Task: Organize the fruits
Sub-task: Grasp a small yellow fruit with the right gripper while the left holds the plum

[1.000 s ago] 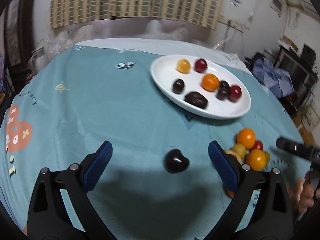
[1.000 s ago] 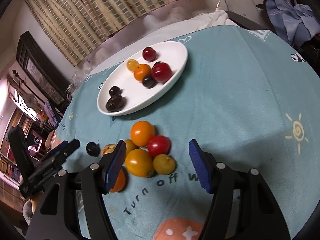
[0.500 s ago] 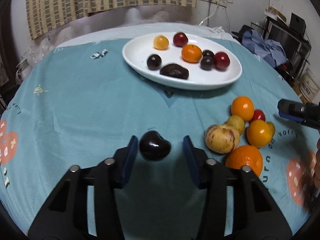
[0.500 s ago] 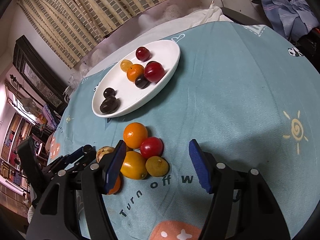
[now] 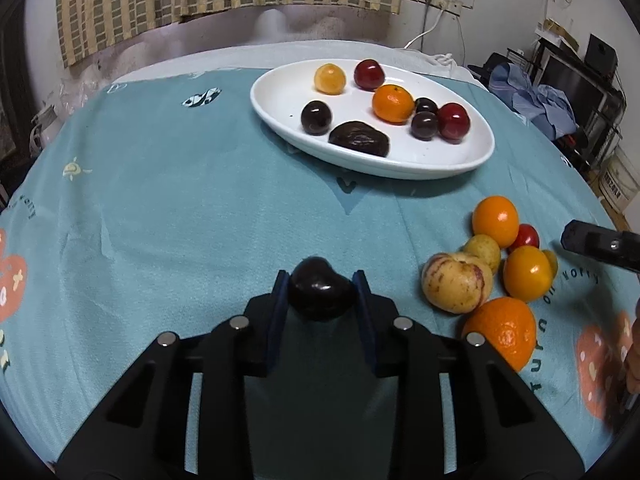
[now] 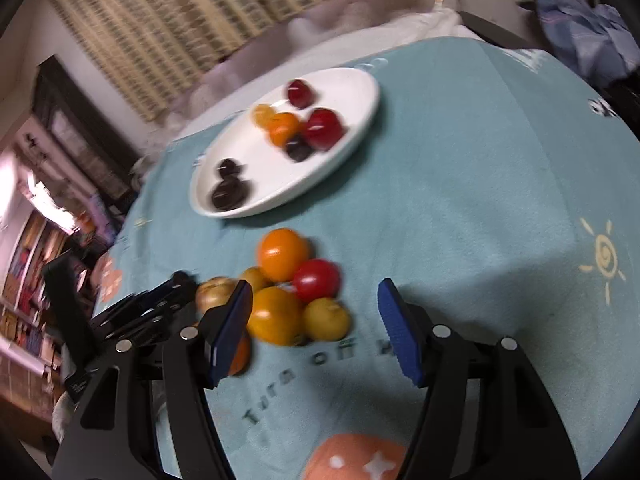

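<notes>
My left gripper (image 5: pixel 321 285) has its jaws closing, and the blue pads press both sides of a dark, glossy, heart-shaped fruit (image 5: pixel 320 296) on the teal cloth. A white oval plate (image 5: pixel 460 160) at the back holds several fruits: dark, red, orange and yellow. To the right is a loose pile with an orange (image 5: pixel 495 221), a striped pale fruit (image 5: pixel 456 282) and a mandarin (image 5: pixel 502 330). My right gripper (image 6: pixel 316 332) stands open just in front of that pile (image 6: pixel 280 314), with no pad touching a fruit. The right wrist view is blurred.
The round table is covered with a teal printed cloth (image 5: pixel 180 208). The left gripper's black frame (image 6: pixel 152 312) sits close to the left of the pile. The right gripper's finger (image 5: pixel 596 242) juts in at the right edge. Clutter and clothes lie beyond the table.
The left jaws went from wide open to closed on the dark fruit, and the gripper came down and in around it. The right gripper kept its place and opening.
</notes>
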`<state>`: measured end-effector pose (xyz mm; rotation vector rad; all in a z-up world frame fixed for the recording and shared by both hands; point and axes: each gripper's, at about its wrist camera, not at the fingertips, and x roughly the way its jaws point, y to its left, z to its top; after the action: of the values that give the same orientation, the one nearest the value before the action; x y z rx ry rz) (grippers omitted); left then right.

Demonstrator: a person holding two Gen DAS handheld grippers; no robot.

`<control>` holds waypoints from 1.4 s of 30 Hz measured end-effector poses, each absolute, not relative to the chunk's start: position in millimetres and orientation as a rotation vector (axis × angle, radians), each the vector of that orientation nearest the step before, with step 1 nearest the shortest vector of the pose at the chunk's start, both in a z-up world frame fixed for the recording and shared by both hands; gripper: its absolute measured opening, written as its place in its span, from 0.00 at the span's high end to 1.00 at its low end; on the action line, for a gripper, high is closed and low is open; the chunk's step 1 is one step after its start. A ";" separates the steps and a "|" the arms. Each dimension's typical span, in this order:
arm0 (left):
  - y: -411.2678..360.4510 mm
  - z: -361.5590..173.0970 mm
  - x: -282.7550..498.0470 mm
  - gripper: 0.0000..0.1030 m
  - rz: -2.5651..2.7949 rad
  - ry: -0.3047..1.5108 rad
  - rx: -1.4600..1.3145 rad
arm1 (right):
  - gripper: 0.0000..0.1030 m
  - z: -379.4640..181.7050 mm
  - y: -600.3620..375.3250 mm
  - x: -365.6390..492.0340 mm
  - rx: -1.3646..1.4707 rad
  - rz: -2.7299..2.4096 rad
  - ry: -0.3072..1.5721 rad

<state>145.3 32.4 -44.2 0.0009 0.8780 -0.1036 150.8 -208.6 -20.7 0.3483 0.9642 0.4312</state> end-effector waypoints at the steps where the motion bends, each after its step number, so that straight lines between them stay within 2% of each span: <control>1: 30.3 -43.6 144.7 0.68 -0.106 0.875 0.009 | 0.37 -17.2 -206.9 148.5 0.323 0.423 0.946; 7: 26.0 -46.0 145.4 0.68 -0.116 0.885 0.023 | 0.37 -17.1 -209.3 149.9 0.349 0.463 0.953; 11: 27.3 -46.5 145.9 0.68 -0.118 0.887 0.017 | 0.46 -19.1 -213.9 149.5 0.373 0.487 0.965; 21: 25.8 -47.4 146.5 0.68 -0.116 0.886 0.028 | 0.61 -39.1 -211.9 150.8 0.355 0.480 1.024; 25: 25.6 -47.7 146.5 0.68 -0.118 0.887 0.024 | 0.69 -46.2 -223.9 155.7 0.452 0.497 1.052; 38: 22.6 -48.1 146.2 0.68 -0.109 0.887 0.045 | 0.70 -46.2 -204.4 154.4 0.313 0.475 1.038; 40: 22.1 -47.9 146.4 0.68 -0.110 0.887 0.045 | 0.74 -45.1 -202.8 153.0 0.292 0.479 1.032; 42: 22.2 -48.0 146.4 0.68 -0.109 0.886 0.047 | 0.75 -43.5 -205.8 154.3 0.309 0.493 1.040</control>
<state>146.4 22.2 -48.0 0.0469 0.8864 -0.1088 154.3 -205.8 -43.5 0.3093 1.0400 0.4933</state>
